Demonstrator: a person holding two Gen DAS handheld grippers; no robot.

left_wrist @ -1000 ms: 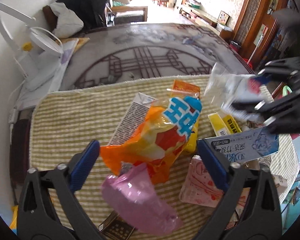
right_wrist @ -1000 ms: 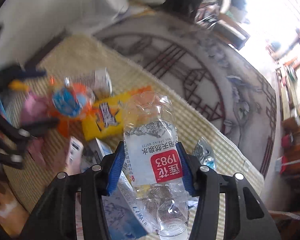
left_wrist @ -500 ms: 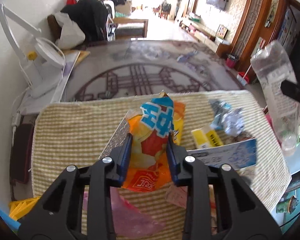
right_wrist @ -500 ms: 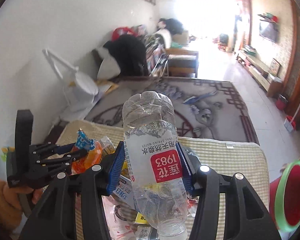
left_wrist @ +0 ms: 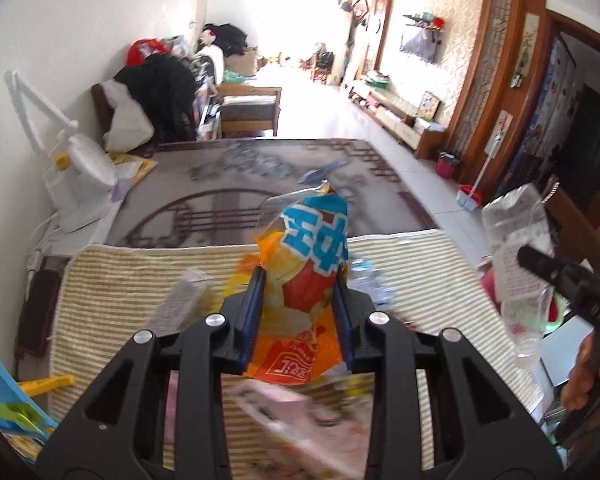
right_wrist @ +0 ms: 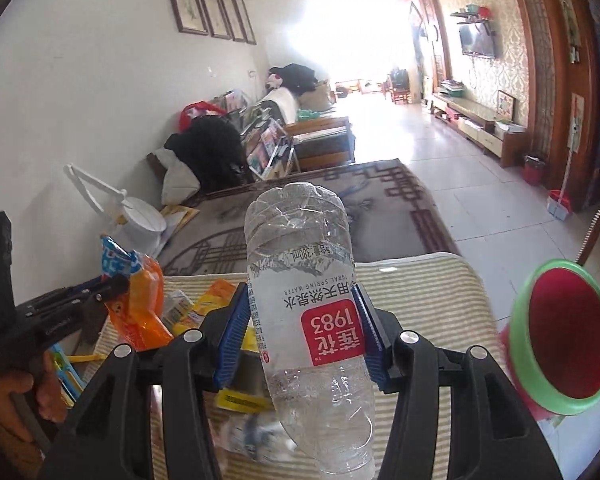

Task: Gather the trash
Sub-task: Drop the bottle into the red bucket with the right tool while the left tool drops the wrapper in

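Observation:
My left gripper (left_wrist: 299, 280) is shut on an orange snack bag (left_wrist: 305, 276) with a blue label, held up above the striped mat (left_wrist: 132, 276). That bag (right_wrist: 140, 300) and the left gripper (right_wrist: 112, 286) show at the left of the right wrist view. My right gripper (right_wrist: 300, 300) is shut on a clear plastic water bottle (right_wrist: 306, 312) with a red label, its base pointing away and its neck toward the camera. The bottle (left_wrist: 516, 264) also appears at the right of the left wrist view. A red bin with a green rim (right_wrist: 564, 336) stands to the right, off the mat.
Loose wrappers, a pink packet (left_wrist: 284, 408) and a yellow packet (right_wrist: 240, 400) lie on the mat. A white desk lamp (left_wrist: 76, 176) stands at the left wall. A patterned dark tabletop (left_wrist: 228, 184) stretches beyond the mat. Blue and yellow items (left_wrist: 8, 400) sit at the near left.
My left gripper closed on the orange snack bag and lifted it off the mat. My right gripper, holding the bottle, rose and rolled upright, swinging toward the red bin.

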